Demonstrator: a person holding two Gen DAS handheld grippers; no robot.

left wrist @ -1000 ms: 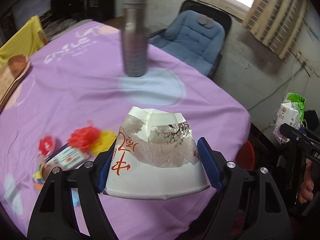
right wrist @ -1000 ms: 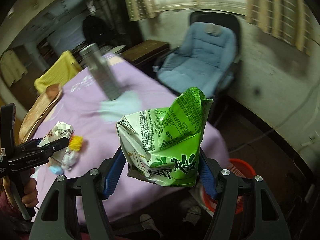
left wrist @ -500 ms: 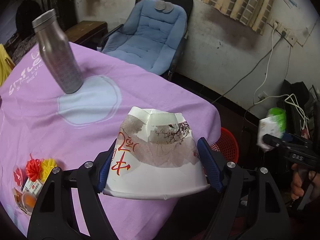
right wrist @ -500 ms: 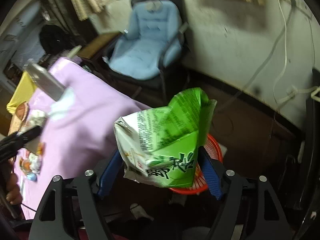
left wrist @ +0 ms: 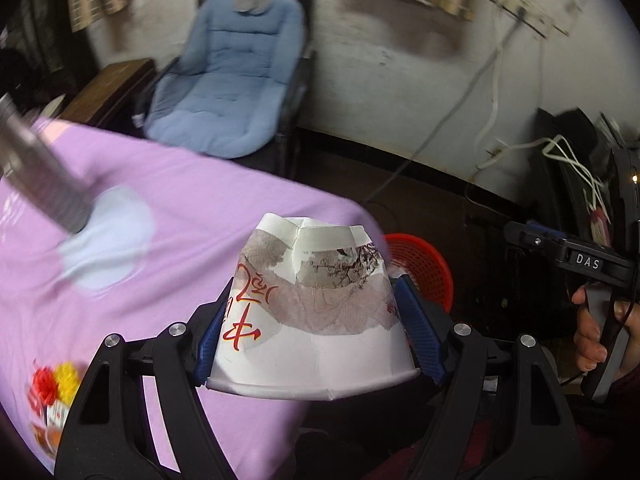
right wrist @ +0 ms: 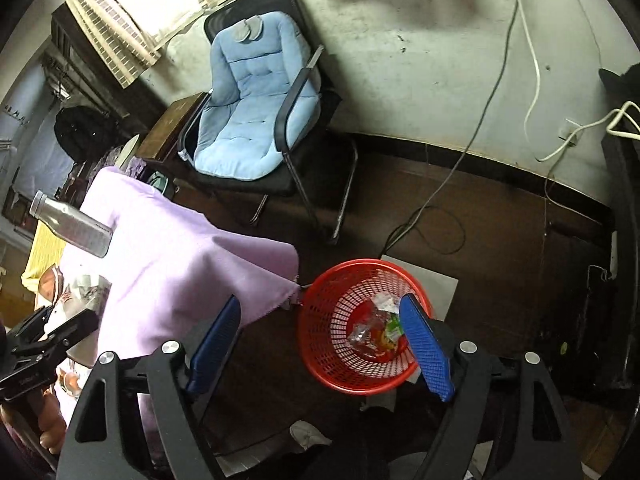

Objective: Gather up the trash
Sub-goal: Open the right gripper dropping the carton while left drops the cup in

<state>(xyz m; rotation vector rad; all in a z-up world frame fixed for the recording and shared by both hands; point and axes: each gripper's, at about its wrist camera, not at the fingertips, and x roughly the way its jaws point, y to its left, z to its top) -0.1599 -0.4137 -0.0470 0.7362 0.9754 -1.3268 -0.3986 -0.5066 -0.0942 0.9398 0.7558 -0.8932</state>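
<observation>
Between the blue pads of the left gripper (left wrist: 310, 332) sits a crumpled white paper cup (left wrist: 312, 312), upside down, its wide rim toward the camera and its folded base pointing away; red brush lettering and a grey-brown print cover its side. The fingers (left wrist: 420, 336) are clamped on the paper cup at 3 and 9 o'clock. Beyond the cup, at about 2 o'clock from it, the rim of a red basket (left wrist: 424, 264) shows on the dark floor, past the edge of the table (left wrist: 192, 216) with its lilac cloth. A grey metal bottle (left wrist: 40, 176) stands on a pale blue patch of the cloth at 10 o'clock, and bright red and yellow wrappers (left wrist: 54, 380) lie near the table edge at 8 o'clock.

From the right wrist view, the right gripper (right wrist: 320, 344) hangs over the floor with its fingers (right wrist: 426, 350) apart and nothing between them; the jaws have just been opening. The red basket (right wrist: 340, 360) lies straight ahead, its far rim partly behind the right-hand finger, and a green-and-white carton (right wrist: 394, 326) rests inside it among clear wrappers (right wrist: 362, 332). A blue cushioned chair (right wrist: 252, 108) stands at 11 o'clock against the wall. At 9 o'clock the left gripper (right wrist: 76, 316) shows small over the table edge, the cup in it.
</observation>
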